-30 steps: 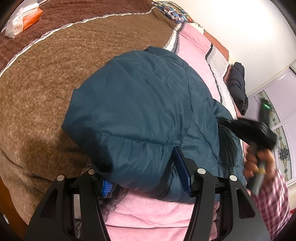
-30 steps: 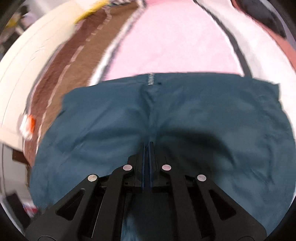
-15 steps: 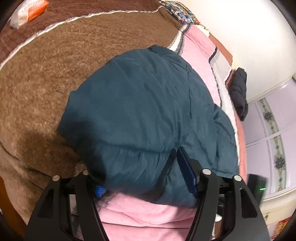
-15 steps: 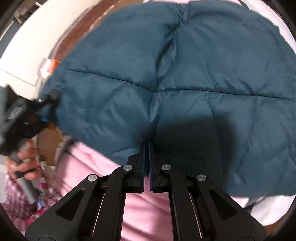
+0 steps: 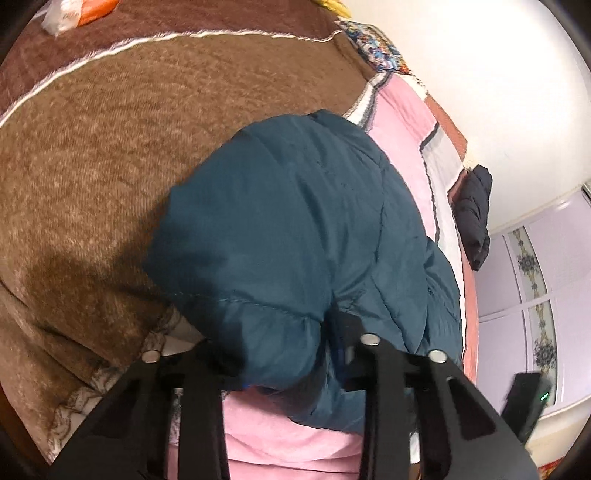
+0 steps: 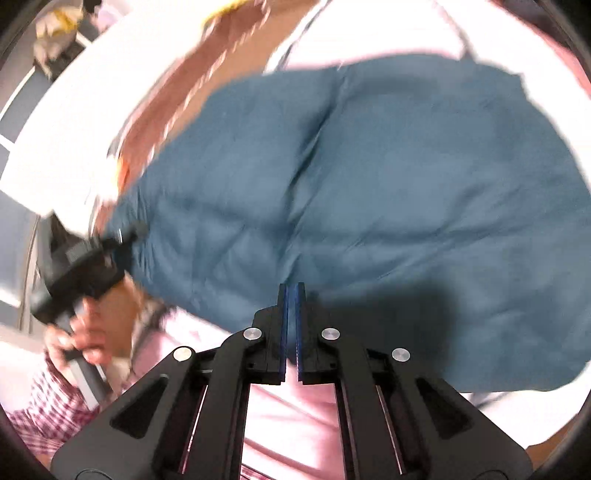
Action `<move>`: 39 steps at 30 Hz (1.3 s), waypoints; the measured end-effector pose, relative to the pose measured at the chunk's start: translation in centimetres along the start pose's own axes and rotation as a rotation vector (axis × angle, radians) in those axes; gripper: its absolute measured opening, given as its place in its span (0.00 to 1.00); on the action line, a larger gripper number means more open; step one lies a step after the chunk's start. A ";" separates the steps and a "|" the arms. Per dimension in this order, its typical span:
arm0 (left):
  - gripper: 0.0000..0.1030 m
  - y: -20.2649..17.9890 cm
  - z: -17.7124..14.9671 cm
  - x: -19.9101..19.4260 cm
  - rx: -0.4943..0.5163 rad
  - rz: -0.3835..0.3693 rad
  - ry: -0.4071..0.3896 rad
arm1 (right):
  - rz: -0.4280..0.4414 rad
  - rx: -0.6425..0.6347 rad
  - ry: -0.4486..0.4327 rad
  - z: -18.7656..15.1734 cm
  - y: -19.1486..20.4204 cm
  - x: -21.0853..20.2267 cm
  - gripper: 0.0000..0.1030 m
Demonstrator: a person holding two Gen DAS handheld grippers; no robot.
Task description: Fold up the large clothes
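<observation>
Left gripper (image 5: 280, 343) has a fat fold of the teal puffer jacket (image 5: 295, 221) bunched between its jaws, and they're closing in on it right now. Fabric bulges out between and over both fingers, and the pads look pressed into it. From the other side you can see that same gripper (image 6: 125, 236) biting the jacket's near-left corner, with the person's hand (image 6: 85, 332) wrapped around the handle and a red-checked sleeve (image 6: 48, 410) below it.

Right gripper (image 6: 291, 291) is closed up tight, blue pads nearly touching, nothing between them. Its tips sit just over the jacket's near edge, where the teal meets the pink blanket (image 6: 288, 424). That view is pretty smeared, so I can't tell if the tips actually touch the fabric.

The jacket itself lies in a puffy folded heap on the bed, half on the brown fuzzy blanket (image 5: 92, 166) and half on the pink one (image 5: 399, 110). A dark jacket (image 5: 476, 214) is piled near the wall on the far side. Up in the corner there's a white and orange packet (image 5: 77, 11) with some printing on it, but it's way too small to read. No brand or label visible on the teal jacket.
</observation>
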State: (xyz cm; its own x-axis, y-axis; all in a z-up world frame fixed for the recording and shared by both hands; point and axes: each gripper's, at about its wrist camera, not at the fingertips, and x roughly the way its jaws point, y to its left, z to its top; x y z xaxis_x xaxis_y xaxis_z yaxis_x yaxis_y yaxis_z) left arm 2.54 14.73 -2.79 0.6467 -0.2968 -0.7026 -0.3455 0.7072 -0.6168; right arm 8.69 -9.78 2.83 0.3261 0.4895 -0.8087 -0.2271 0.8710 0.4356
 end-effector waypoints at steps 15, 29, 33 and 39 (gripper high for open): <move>0.20 -7.0 -0.9 -3.7 0.295 0.042 -0.133 | -0.048 0.326 -0.066 1.0 -13.3 1.4 0.04; 0.20 -22.5 -7.5 -5.3 0.818 -0.062 -0.213 | 0.089 0.355 -0.071 -0.2 -15.3 1.5 0.04; 0.20 -26.3 -10.5 -3.2 0.922 -0.121 -0.148 | 0.132 0.369 -0.070 -0.5 -16.2 1.3 0.04; 0.20 -29.6 -14.4 2.3 0.996 -0.196 0.008 | 0.188 0.389 -0.072 -1.4 -18.0 1.4 0.02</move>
State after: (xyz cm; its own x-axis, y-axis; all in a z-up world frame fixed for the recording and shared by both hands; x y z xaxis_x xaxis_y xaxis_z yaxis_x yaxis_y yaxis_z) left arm 4.48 -16.11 8.79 0.6255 -0.4668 -0.6252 0.4927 0.8576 -0.1475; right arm 11.94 -24.83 -6.66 0.3782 0.6308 -0.6776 0.0693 0.7106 0.7002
